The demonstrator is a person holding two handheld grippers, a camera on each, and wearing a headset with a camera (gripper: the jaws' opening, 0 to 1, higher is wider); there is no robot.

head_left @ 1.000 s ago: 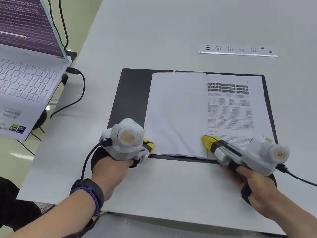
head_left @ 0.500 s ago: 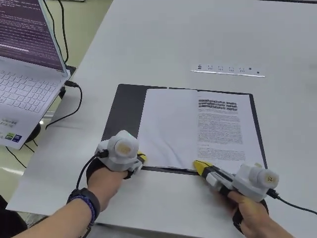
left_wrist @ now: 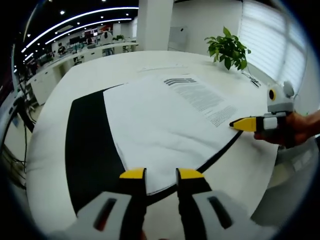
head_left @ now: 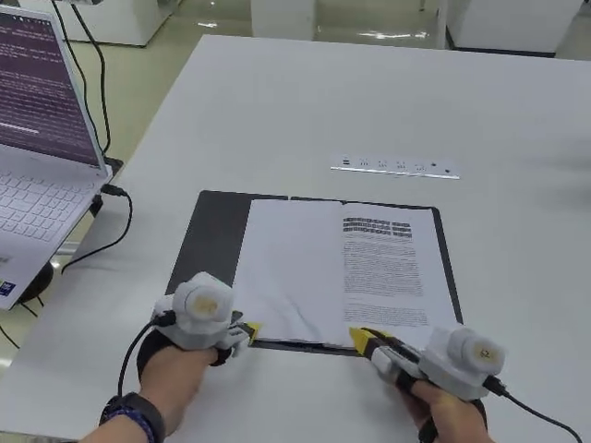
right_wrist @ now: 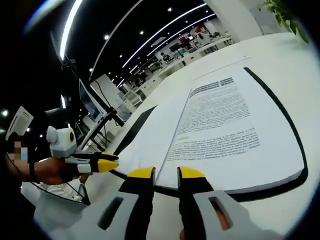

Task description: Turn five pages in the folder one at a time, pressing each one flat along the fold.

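The black folder [head_left: 208, 235] lies open on the white table, with a blank white page [head_left: 286, 268] on its left and a printed page [head_left: 388, 268] on its right. My left gripper [head_left: 249, 329] rests at the folder's near edge, by the blank page's lower left corner [left_wrist: 150, 185]. Its jaws [left_wrist: 161, 174] are shut on nothing. My right gripper [head_left: 358, 339] sits at the near edge by the fold, also shut and empty [right_wrist: 166, 173]. Each gripper shows in the other's view: the right gripper [left_wrist: 235, 123] and the left gripper [right_wrist: 114, 161].
An open laptop [head_left: 37, 185] stands at the table's left edge, with a black cable [head_left: 102, 245] trailing from it. A flat socket strip [head_left: 397, 167] lies beyond the folder. A potted plant [left_wrist: 227, 47] stands farther off. Bare table surrounds the folder.
The head camera has tilted up, so the whole picture has slid down. My right gripper has drawn back from the printed page to the folder's near edge. The left gripper has barely moved.
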